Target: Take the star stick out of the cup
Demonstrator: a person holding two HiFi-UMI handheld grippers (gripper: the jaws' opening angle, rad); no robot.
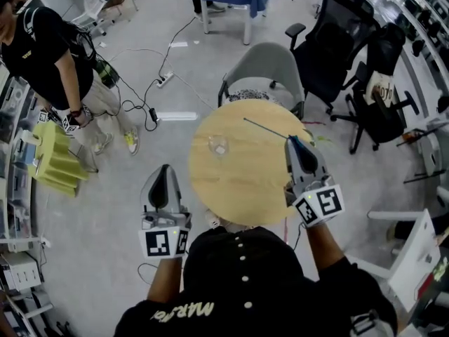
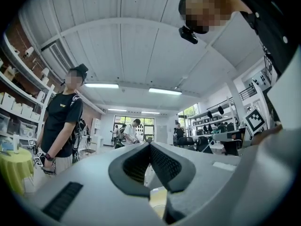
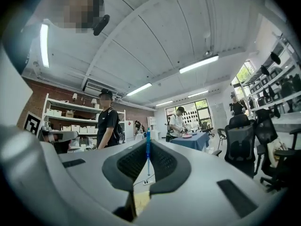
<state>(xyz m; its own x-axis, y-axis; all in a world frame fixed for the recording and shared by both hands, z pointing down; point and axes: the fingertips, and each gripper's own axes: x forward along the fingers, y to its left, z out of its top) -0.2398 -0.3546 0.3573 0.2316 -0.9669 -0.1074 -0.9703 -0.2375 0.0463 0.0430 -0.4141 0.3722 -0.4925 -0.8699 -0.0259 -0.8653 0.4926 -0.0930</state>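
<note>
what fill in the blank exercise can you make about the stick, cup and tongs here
1. The right tongs pinch the star stick, which points out over the round wooden ___.
2. That stick is wholly ___ of the cup.
3. The left tongs are shut with ___ between them.
Missing: table; out; nothing.

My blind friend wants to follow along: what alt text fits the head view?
Seen from above, a person's right gripper pinches a thin stick clear of the glass cup on a round wooden table; the left gripper hovers shut and empty.
</note>
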